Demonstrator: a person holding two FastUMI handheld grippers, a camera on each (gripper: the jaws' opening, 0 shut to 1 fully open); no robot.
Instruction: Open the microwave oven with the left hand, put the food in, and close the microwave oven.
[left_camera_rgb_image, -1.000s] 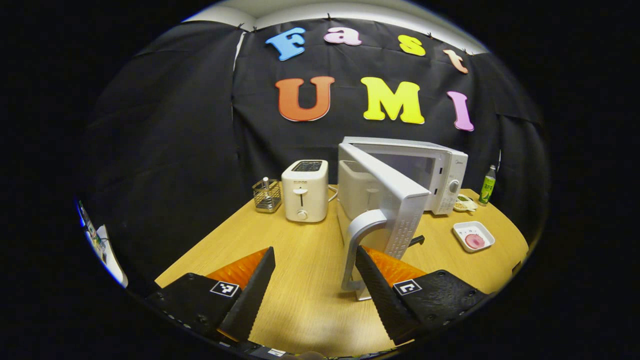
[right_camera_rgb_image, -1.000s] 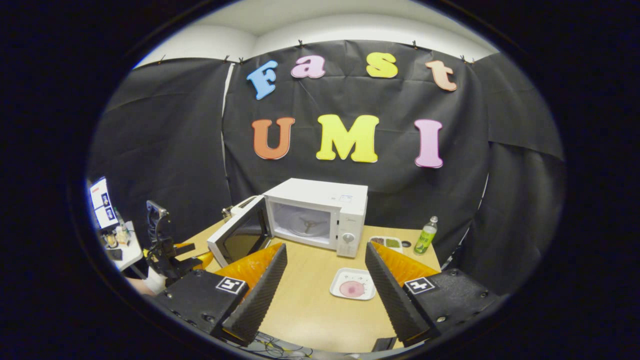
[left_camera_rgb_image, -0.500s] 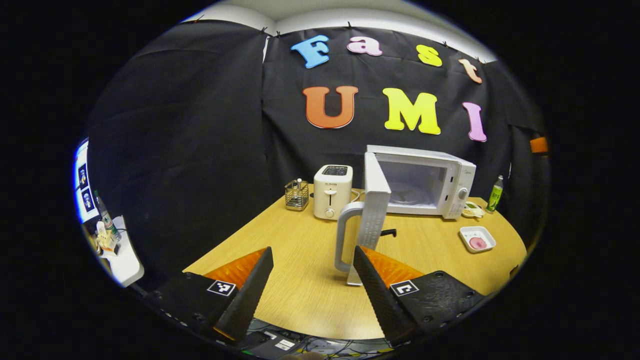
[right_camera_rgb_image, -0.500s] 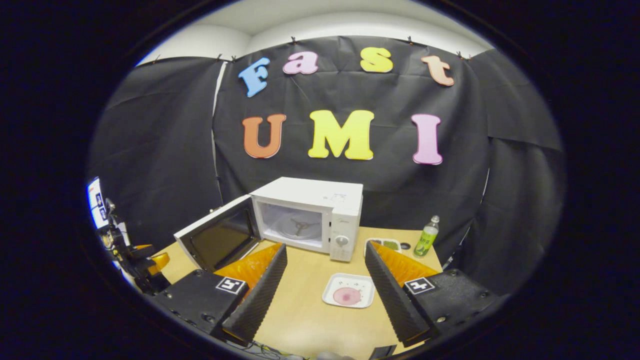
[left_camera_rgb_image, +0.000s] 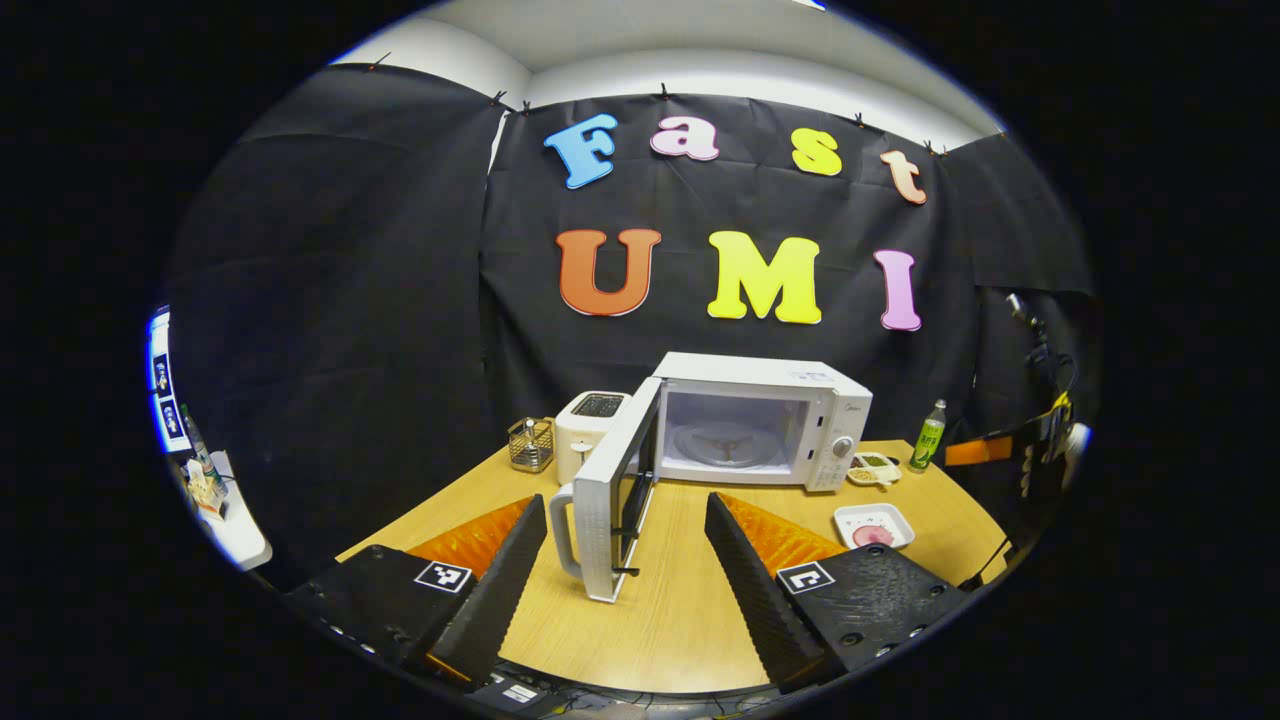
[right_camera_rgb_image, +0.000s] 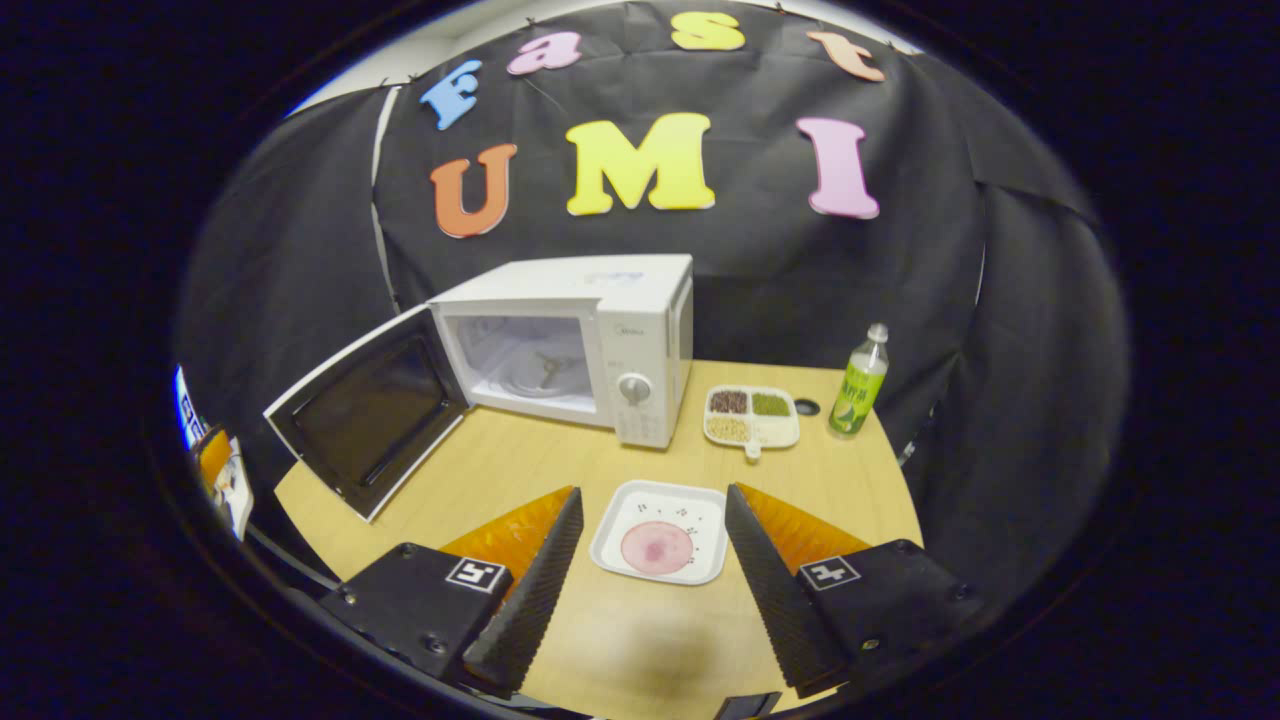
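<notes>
both grippers stand spread, nothing between the fingers. left gripper (left_camera_rgb_image: 625, 560) has backed away from the microwave oven (left_camera_rgb_image: 760, 420); a second ago its fingers sat right at the door handle (left_camera_rgb_image: 560, 530), now the door (left_camera_rgb_image: 615, 500) stands well ahead of it, swung wide and untouched. judgement: opening step done, left hand is out of the way.

right gripper (right_camera_rgb_image: 655, 570) has dropped toward the food: the white square plate (right_camera_rgb_image: 660, 545) with a pink round item in the middle now lies between its open fingers, closer than half a second ago. whether the fingers touch the plate rim, cannot tell. judgement: pick-up of the plate is the step in hand; fingers not yet closed on it.

plate sits on the table in front of the oven's control panel (right_camera_rgb_image: 640, 390), apart from it. cavity open, turntable ring visible inside, nothing loaded.

further out: divided snack tray (right_camera_rgb_image: 752, 415) just right of the oven, green bottle (right_camera_rgb_image: 858, 380) beside that. toaster (left_camera_rgb_image: 590, 430) and wire holder (left_camera_rgb_image: 530, 445) left of the oven.

surface: light wood table (right_camera_rgb_image: 500, 470), rounded edge. black cloth wall behind, pale ceiling above.
</notes>
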